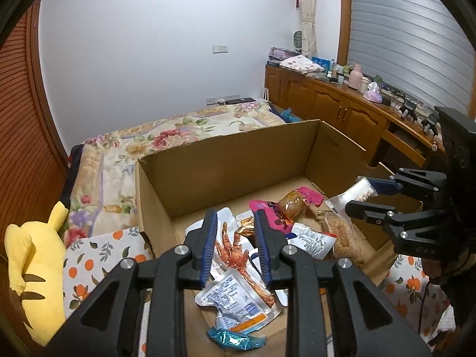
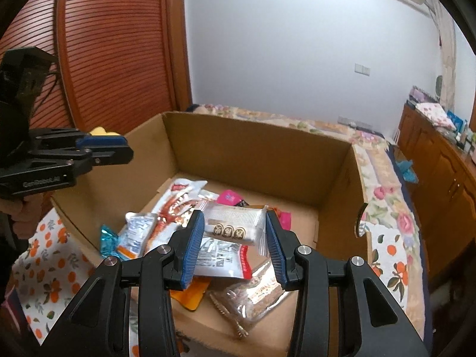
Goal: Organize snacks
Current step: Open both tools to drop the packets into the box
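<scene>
Right hand-held gripper grips a clear packet between part-open jaws, above the box of snacks. Left hand-held gripper hovers open, empty. Next, I judge: lower and release the packet.

We count one cardboard box and one yellow plush toy beside it. Inside the box lie roughly nine snack packets, though overlap hides some edges: two chicken-foot pouches, one teal candy, two pink wrappers, one crumb-filled clear bag, one orange pouch. Two tongs show.
</scene>
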